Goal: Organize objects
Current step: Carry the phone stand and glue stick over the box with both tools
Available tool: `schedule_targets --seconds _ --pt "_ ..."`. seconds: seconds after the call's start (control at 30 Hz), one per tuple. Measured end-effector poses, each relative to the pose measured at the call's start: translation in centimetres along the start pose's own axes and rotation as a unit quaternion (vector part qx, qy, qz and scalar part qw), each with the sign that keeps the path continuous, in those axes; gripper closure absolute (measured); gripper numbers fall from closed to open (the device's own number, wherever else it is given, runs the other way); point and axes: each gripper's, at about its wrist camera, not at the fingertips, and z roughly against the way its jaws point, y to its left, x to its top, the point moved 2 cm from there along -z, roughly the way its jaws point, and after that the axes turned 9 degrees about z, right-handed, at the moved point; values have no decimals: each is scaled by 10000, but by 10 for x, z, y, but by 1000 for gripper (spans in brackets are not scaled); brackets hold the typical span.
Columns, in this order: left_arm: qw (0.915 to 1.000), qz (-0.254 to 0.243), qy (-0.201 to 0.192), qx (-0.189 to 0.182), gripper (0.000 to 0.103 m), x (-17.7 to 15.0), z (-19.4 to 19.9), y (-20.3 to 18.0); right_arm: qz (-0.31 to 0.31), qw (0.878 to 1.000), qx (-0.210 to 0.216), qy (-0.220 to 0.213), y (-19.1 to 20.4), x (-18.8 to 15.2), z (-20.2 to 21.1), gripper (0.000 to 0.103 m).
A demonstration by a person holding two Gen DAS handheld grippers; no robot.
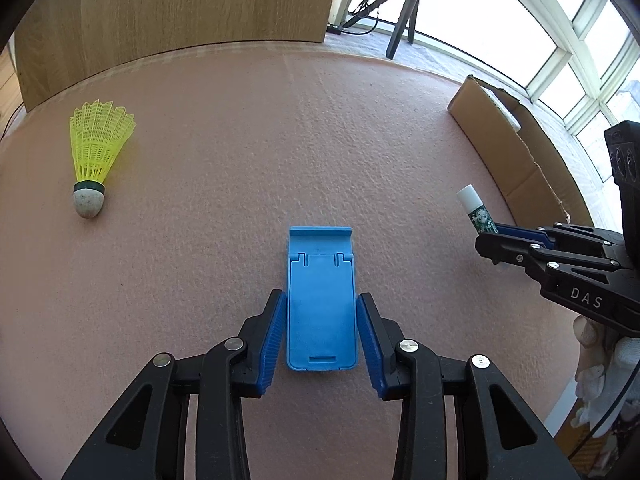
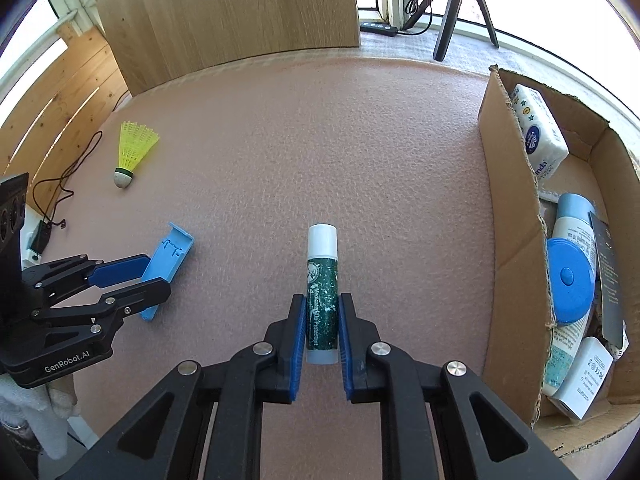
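My left gripper [image 1: 321,304] is shut on a blue plastic phone stand [image 1: 321,300], its pads against both long sides; the stand also shows in the right wrist view [image 2: 166,268]. My right gripper [image 2: 322,300] is shut on a green lip balm tube [image 2: 321,288] with a white cap, held lengthwise between the pads. The tube also shows at the right of the left wrist view [image 1: 476,208]. A yellow shuttlecock [image 1: 96,152] lies on the pink mat at the far left, also seen in the right wrist view [image 2: 132,152].
An open cardboard box [image 2: 508,208] stands at the mat's right edge, holding a tissue pack [image 2: 540,132], a blue-lidded bottle [image 2: 568,280] and other items. A wooden panel [image 2: 232,8] and a tripod [image 2: 460,4] stand behind the mat. Cables [image 2: 60,184] lie at the left.
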Motion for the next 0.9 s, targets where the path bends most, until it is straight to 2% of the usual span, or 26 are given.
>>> schedule_targets --seconds 0.17,0.37,0.63,0.9 --pt "9999 -34 -133 -102 64 8 11 -11 -39 9997 79 -224 -3 -5 24 89" --pt "9986 -236 -362 -294 64 23 25 -46 -92 9984 18 -560 -20 -7 60 89" --pt "9941 -723 -573 -566 64 51 28 -118 -374 9947 -303 -913 -71 -16 101 89" --pt "9872 -1224 -723 -728 64 86 11 -199 -649 9901 -726 -1016 -130 -27 127 89"
